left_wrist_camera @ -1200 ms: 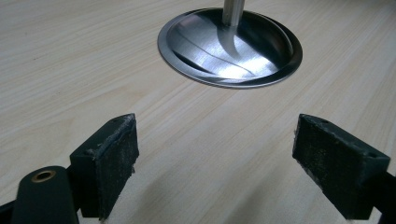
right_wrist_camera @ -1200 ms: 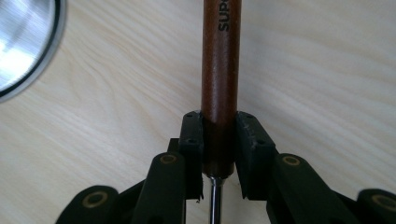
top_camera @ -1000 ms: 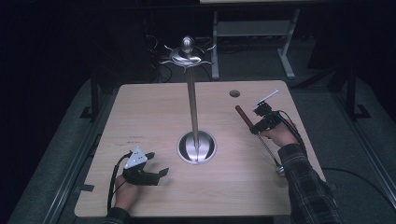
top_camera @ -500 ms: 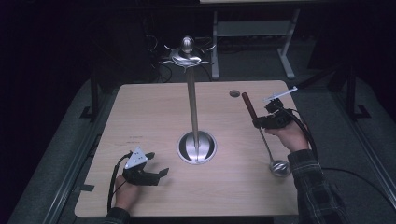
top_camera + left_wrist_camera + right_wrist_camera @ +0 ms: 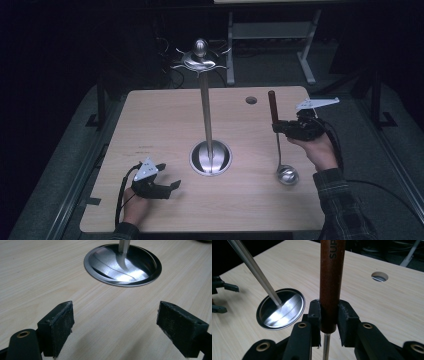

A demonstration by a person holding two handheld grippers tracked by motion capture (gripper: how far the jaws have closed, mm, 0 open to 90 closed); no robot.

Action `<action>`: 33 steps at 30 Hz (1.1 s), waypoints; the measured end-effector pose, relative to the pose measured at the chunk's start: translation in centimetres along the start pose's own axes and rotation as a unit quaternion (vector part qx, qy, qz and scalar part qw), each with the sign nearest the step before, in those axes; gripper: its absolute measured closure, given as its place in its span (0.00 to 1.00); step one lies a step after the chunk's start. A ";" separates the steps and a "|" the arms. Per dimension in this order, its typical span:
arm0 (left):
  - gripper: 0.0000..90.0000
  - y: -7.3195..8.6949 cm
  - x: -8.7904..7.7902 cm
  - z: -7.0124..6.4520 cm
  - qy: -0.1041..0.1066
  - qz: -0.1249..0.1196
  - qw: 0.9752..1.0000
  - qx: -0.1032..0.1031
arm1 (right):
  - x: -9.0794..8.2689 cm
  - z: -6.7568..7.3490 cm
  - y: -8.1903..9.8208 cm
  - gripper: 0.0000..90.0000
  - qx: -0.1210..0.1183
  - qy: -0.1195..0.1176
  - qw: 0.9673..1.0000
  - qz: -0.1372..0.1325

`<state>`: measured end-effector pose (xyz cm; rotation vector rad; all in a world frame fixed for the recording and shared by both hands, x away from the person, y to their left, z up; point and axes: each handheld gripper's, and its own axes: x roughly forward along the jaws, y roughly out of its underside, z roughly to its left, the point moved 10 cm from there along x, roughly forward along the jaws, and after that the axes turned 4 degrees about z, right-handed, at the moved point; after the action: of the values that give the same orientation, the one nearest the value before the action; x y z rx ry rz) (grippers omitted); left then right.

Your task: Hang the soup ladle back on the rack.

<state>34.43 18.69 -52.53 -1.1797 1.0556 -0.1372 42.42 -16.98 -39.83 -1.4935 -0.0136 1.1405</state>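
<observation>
The right gripper (image 5: 278, 128) clamps the ladle (image 5: 274, 107) upright by its handle — likely for hanging on the stand (image 5: 206, 115). The left gripper (image 5: 170, 185) rests on the tabletop (image 5: 160, 120), fingers open — empty.

Matt pale wood-grain table (image 5: 165, 120), polished metal stand (image 5: 210, 158), glossy brown wooden-handled steel ladle (image 5: 273, 107), rough black jaws

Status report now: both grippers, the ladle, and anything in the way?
Right gripper shut on ladle handle. Left gripper open, empty. Stand between them.

Right tool (image 5: 275, 128) clamped, raised — left tool (image 5: 170, 181) gaping, low.
</observation>
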 end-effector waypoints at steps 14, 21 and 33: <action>0.16 0.0 0.0 0.0 -0.001 0.000 1.000 0.000 | -1.9 1.9 -2.3 0.82 -0.030 -0.032 0.997 -0.060; 0.16 -0.1 0.0 0.0 -0.001 -0.002 1.000 -0.002 | -2.8 3.5 -3.9 0.82 -0.049 -0.045 0.995 -0.073; 0.16 0.0 0.0 0.0 0.000 -0.001 1.000 -0.002 | -4.1 7.5 -7.4 0.82 -0.082 -0.094 0.987 -0.097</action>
<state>34.45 18.65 -52.52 -1.1853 1.0547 -0.1364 39.74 -11.49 -30.25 -1.4866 -0.3828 1.1382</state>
